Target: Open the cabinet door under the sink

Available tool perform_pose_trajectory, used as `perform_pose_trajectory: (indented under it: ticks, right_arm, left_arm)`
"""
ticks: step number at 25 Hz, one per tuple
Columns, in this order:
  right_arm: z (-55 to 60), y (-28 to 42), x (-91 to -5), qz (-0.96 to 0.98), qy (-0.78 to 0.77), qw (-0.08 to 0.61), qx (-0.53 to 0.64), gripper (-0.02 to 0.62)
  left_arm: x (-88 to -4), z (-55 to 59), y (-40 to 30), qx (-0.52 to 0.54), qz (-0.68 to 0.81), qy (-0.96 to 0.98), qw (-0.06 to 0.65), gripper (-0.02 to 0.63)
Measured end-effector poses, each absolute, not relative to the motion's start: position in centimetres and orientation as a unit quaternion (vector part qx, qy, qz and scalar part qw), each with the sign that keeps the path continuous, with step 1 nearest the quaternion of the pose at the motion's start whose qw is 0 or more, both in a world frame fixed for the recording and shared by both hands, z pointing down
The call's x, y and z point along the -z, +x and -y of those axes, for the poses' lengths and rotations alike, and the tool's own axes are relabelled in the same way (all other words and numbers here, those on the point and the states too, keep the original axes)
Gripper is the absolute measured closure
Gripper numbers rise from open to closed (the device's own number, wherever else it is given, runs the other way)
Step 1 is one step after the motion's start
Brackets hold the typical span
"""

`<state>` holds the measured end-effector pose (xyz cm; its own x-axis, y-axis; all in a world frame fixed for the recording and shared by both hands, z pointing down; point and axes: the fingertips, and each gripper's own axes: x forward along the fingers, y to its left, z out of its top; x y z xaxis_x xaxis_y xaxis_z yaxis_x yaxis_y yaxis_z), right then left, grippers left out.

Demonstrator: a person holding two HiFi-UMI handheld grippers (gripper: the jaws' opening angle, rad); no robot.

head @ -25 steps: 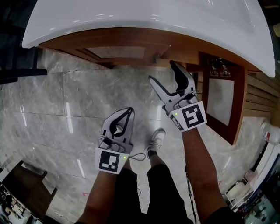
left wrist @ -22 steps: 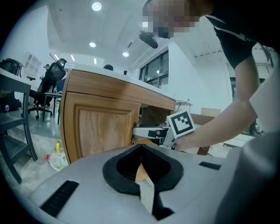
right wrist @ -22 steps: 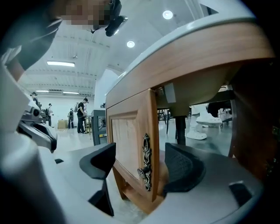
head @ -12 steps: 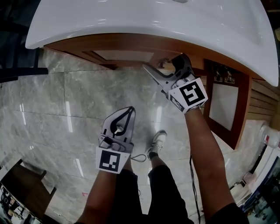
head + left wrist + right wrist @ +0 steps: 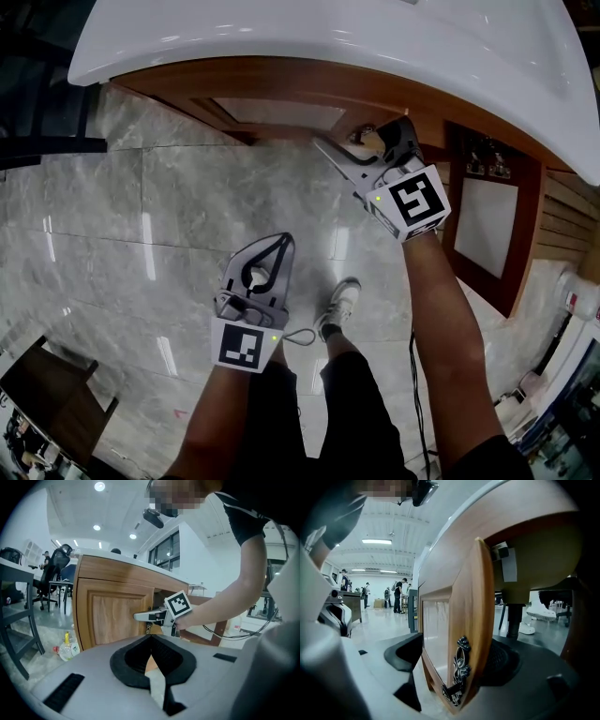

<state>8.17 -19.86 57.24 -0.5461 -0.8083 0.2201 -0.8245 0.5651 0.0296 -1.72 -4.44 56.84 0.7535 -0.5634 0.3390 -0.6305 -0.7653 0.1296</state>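
Your right gripper [image 5: 362, 141] is standing wide open, jaws spread as far as they go, and it's straddling the free edge of the cabinet door [image 5: 474, 611]. One jaw is sitting in front of the panel face and the other behind the edge, inside the cabinet. Nothing's being clamped, and the front jaw is sitting clear of the wood. The door's ornate metal handle [image 5: 461, 667] is hanging btwn the jaws, on the front face nr the edge.

Your left gripper [image 5: 278, 244] is clenched on nothing, jaws tip to tip. It's hovering low over the marble floor [image 5: 122, 234], well apart from the cabinet and pointing twd it.

Above the right gripper, the white sink [image 5: 328, 37] is overhanging the door. To the right, a 2nd door [image 5: 483, 220] is standing swung open. Your shoe [image 5: 336, 305] is showing btwn your arms.
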Motion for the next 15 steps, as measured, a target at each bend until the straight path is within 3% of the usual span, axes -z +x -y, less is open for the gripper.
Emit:
perform_pose_trajectory:
  ticks: [6,15]
  right_arm:
    - [18.7,7.8,-57.2,0.877,0.467,0.108,-0.039,0.242]
    - [15.9,6.1,-57.0,0.862,0.495,0.097,-0.046,0.242]
  left_arm:
    - [-57.4,3.4,-3.1,-0.172,0.31,0.93,0.099,0.584]
    - [-56.7,3.1,-4.9,-0.127,0.357,0.916,0.134,0.584]
